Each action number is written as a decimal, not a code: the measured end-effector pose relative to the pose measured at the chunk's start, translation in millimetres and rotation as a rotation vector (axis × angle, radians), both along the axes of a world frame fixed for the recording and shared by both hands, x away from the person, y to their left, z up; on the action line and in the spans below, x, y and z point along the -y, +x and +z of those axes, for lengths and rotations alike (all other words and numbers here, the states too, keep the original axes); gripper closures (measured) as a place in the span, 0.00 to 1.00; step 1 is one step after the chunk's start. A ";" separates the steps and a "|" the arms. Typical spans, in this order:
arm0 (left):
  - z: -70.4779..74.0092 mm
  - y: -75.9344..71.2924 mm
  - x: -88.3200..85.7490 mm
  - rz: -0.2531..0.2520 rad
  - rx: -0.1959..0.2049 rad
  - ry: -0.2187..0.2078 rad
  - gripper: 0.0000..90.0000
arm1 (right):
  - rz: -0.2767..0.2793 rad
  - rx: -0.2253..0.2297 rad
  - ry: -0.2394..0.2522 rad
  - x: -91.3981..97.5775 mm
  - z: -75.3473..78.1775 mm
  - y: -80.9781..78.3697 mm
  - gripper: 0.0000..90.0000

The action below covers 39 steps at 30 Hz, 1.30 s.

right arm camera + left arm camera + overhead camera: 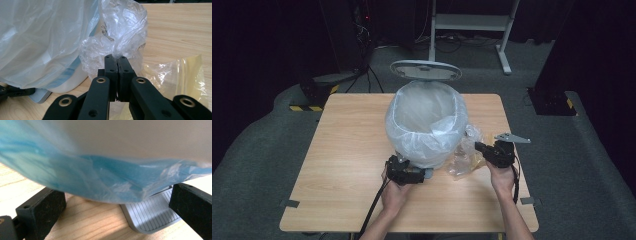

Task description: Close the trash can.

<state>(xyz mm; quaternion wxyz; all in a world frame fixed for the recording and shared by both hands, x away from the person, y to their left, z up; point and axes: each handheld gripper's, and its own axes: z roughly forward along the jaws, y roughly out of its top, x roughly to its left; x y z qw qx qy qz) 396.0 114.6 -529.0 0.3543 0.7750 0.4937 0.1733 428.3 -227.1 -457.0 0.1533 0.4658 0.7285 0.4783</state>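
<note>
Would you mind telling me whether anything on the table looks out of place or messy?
Yes: loose crumpled clear plastic lies on the table right of the lined bin, not inside it. The right gripper is pinching a piece of it.

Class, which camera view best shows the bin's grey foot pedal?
The left gripper view: the ribbed grey pedal lies close up between that gripper's open jaws, under the bag's blue-tinted edge. The right gripper view catches one corner beside the bin. The high view shows a small grey bit by the left gripper.
</note>
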 end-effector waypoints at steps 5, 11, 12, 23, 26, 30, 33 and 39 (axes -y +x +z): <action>0.0 0.0 0.0 0.000 0.000 0.000 0.01 | 0.005 -0.006 -0.014 2.4 3.7 -3.3 0.98; 0.0 0.0 0.0 0.000 0.000 0.000 0.01 | -0.002 0.003 -0.012 8.8 5.9 -9.0 0.98; 0.0 0.0 -0.1 -0.001 0.000 0.001 0.01 | -0.003 0.002 -0.014 9.5 6.1 -10.0 0.98; 0.0 0.0 0.0 0.000 0.000 0.000 0.01 | 0.007 0.012 -0.022 16.0 11.8 -20.3 0.98; 0.0 0.0 0.0 0.001 0.000 -0.001 0.01 | 0.008 0.014 -0.015 17.3 14.4 -23.9 0.98; 0.0 0.0 0.0 0.000 0.000 0.000 0.01 | 0.019 0.020 -0.025 17.4 17.2 -27.2 0.98; 0.0 0.0 -0.1 0.000 0.000 0.000 0.01 | 0.017 0.021 -0.018 19.3 19.7 -30.0 0.98; 0.0 0.0 -0.1 -0.001 -0.001 0.000 0.01 | 0.019 0.034 -0.010 23.2 26.2 -35.9 0.98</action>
